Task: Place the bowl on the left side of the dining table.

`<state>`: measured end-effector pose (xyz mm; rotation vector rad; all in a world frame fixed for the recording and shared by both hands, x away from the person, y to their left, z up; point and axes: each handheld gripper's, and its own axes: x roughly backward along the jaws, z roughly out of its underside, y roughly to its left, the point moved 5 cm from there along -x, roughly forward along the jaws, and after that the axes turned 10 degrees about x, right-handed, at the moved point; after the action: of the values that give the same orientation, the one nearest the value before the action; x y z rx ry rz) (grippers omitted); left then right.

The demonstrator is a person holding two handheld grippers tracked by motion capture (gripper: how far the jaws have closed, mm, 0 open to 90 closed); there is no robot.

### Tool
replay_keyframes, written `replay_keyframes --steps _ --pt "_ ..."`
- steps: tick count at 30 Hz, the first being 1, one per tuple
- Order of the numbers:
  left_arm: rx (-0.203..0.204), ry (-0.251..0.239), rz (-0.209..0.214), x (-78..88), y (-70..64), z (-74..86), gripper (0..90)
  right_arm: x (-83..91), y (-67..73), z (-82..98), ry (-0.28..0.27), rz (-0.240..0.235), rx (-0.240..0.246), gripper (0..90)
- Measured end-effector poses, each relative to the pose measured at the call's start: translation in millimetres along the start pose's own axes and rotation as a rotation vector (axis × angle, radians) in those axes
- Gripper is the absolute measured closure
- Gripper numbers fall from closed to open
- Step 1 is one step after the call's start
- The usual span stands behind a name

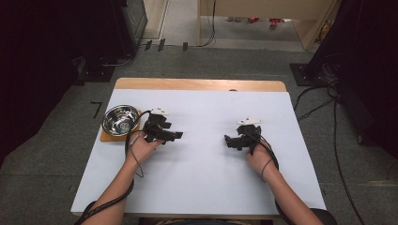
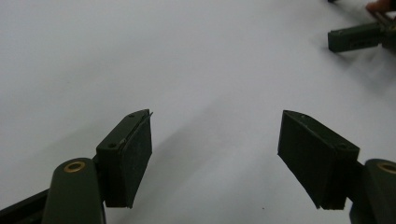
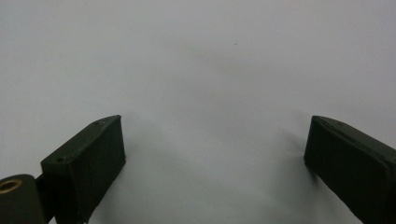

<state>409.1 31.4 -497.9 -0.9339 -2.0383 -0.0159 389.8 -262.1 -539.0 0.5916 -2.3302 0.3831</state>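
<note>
While both hands rest low over the white table top, this is how things lie:

Left gripper: held in the person's left hand at the left of the table, its tips pointing right toward the middle; the jaws stand well apart in the left gripper view, with bare white surface between them and nothing touching the pads

Right gripper: held in the person's right hand at the right of the middle, its tips pointing left toward the other gripper; the jaws stand wide apart in the right gripper view, with bare white surface between them and nothing clamped

Between the grippers: their tips face each other across an open stretch of table, well apart; one jaw of the right gripper shows at the far right corner of the left gripper view

Steel bowl: at the left edge of the table, upright, just to the left of the left gripper and a little farther back, not touched by it

Wooden board: lies under the bowl, its near corner showing past the rim

Table: covered in white, a strip of wood showing along its far edge

Cables: one trails from each gripper back along the forearm toward the near edge
</note>
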Motion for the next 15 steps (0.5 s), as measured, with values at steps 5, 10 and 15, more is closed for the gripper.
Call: replay_keyframes --steps 5,10,15 --pt "-0.033 -0.008 -0.016 -8.6 -6.0 0.9 24.3 0.0 -0.1 0.0 0.0 0.0 0.001 4.9" --pt "-0.08 -0.042 -0.004 -14.4 -15.5 -0.3 21.1 0.1 -0.1 0.0 0.001 0.0 0.0 4.9" --pt "-0.098 -0.019 0.03 -19.7 -24.2 2.4 21.3 0.2 0.2 0.1 0.003 -0.001 -0.002 4.9"
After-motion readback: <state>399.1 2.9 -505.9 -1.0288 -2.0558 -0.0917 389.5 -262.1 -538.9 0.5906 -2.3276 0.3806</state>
